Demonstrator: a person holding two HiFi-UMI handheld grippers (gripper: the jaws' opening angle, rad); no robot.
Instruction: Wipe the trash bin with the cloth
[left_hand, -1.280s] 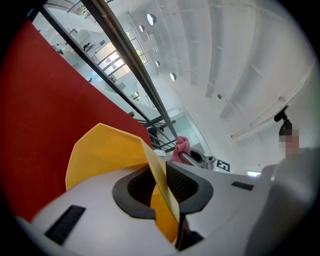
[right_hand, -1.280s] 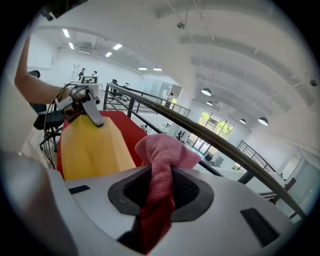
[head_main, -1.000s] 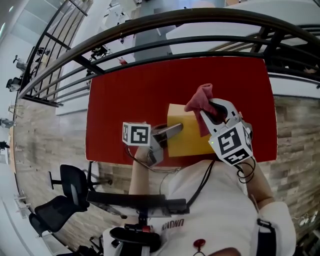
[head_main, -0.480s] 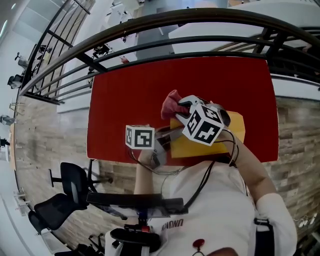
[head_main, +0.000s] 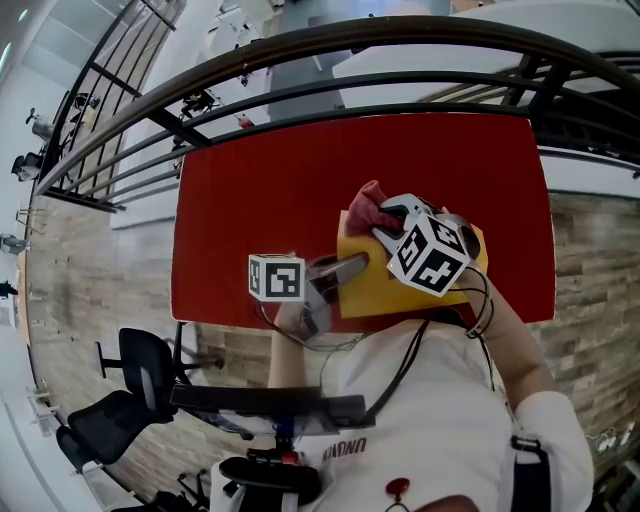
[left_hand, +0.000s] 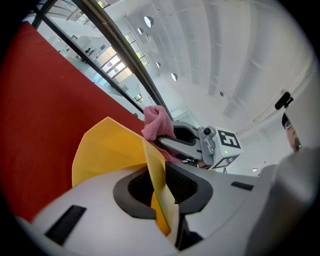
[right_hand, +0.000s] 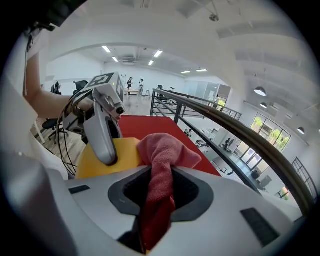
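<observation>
Head view first: the yellow trash bin (head_main: 375, 292) sits on the red table (head_main: 250, 190), close to the near edge and a little right of the middle, right in front of the person. The left gripper (head_main: 358, 263) reaches in from the left and has the bin's left wall. Over to the left gripper view, and it's clear: a thin yellow wall of the bin (left_hand: 107, 150) stands on edge between the jaws, which are pressed onto it, so the left gripper (left_hand: 160, 186) is pinching the bin.

Now the pink cloth (head_main: 367, 204). It is bunched at the bin's far left corner, carried by the right gripper (head_main: 383, 222), which comes in from the right and tilts down. Right gripper view confirms the hold: the cloth (right_hand: 162, 165) runs straight down between the jaws of the right gripper (right_hand: 160, 195), clamped there, with its loose end puffed out in front. Just behind that end is the yellow of the bin (right_hand: 122, 152), and the left gripper (right_hand: 102, 135) sits on the bin's edge at the left. Whether the cloth touches the bin, I can't tell.

From the left gripper view, the cloth (left_hand: 156, 121) pokes up above the bin's top edge.

Beyond the table's far side curves a dark railing (head_main: 300, 48); an office chair (head_main: 135, 385) stands on the floor at the near left.
</observation>
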